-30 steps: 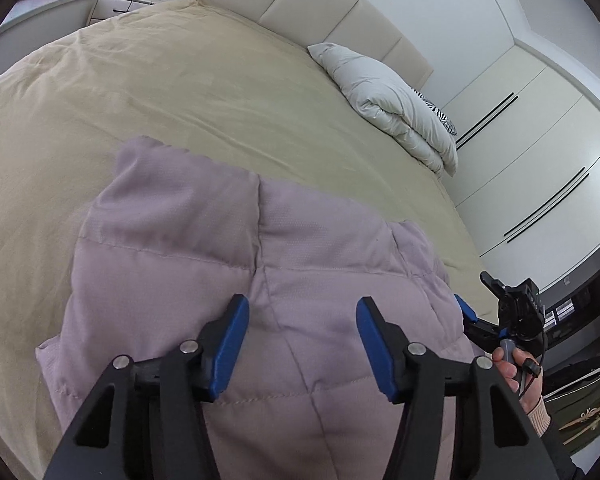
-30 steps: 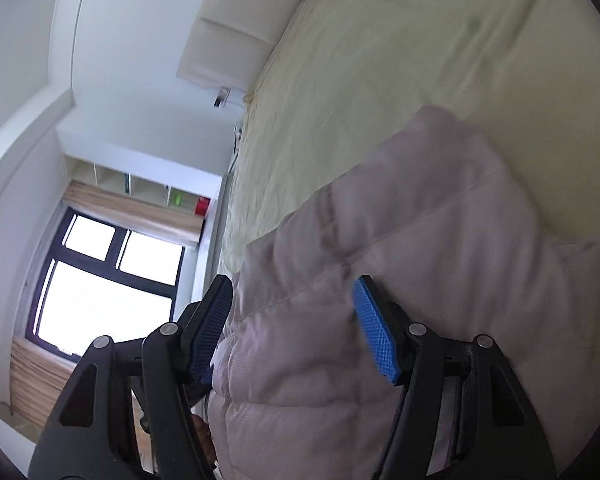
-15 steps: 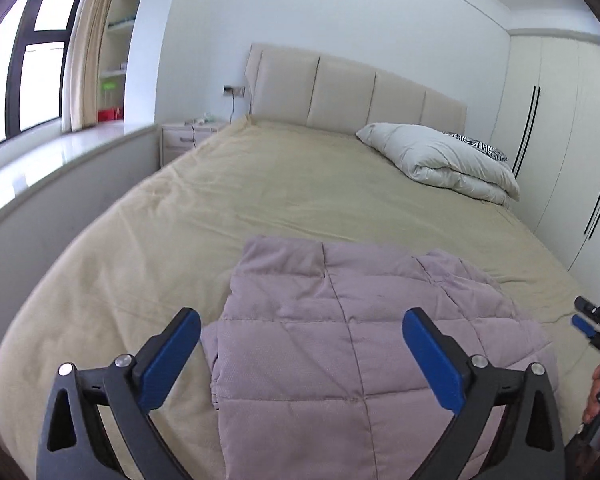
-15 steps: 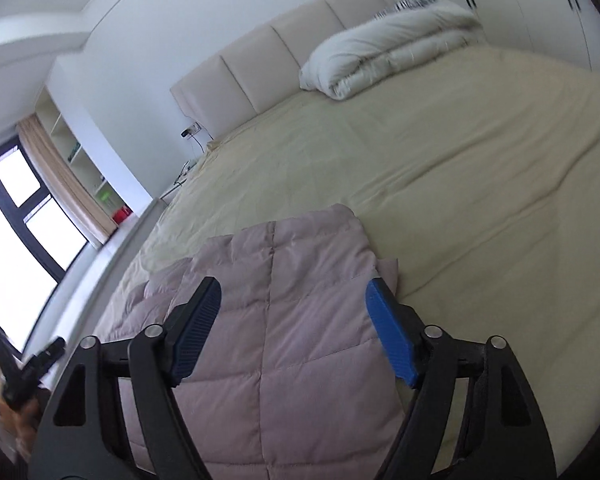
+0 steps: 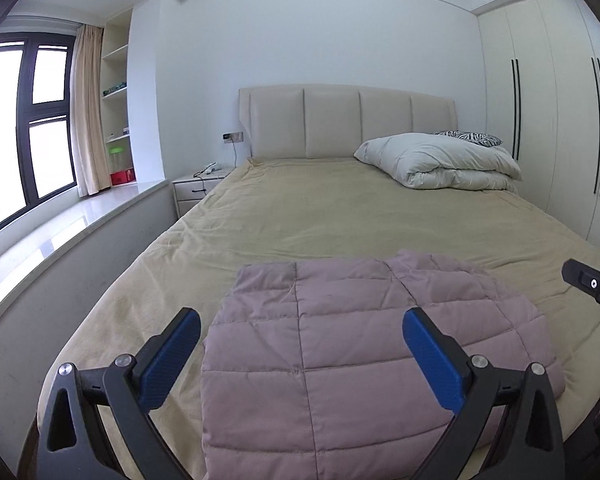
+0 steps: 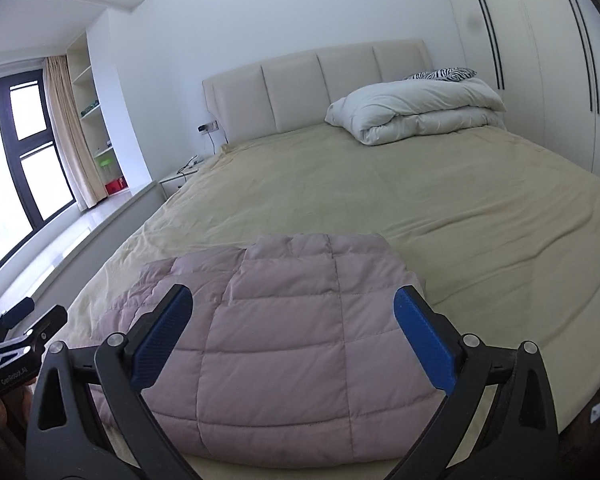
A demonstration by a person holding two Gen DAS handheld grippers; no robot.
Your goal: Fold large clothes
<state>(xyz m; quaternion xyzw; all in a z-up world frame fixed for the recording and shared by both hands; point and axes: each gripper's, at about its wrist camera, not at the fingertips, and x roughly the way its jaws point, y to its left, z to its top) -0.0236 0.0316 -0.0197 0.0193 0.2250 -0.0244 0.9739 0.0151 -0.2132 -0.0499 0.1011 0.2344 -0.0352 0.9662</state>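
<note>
A mauve quilted puffer jacket lies folded into a compact block on the near end of the bed; it also shows in the right wrist view. My left gripper is open wide and empty, held above and in front of the jacket. My right gripper is also open wide and empty, above the jacket's near edge. The right gripper's body shows at the right edge of the left wrist view; the left gripper's body shows at the left edge of the right wrist view.
The bed has a beige cover and a padded headboard. A folded white duvet with a zebra pillow lies at the head on the right. A nightstand and window ledge stand left, wardrobes right.
Both grippers have pulled back and risen from just over the jacket, and their jaws have opened wider. The views now take in the whole bed and room. The jacket lies still.
</note>
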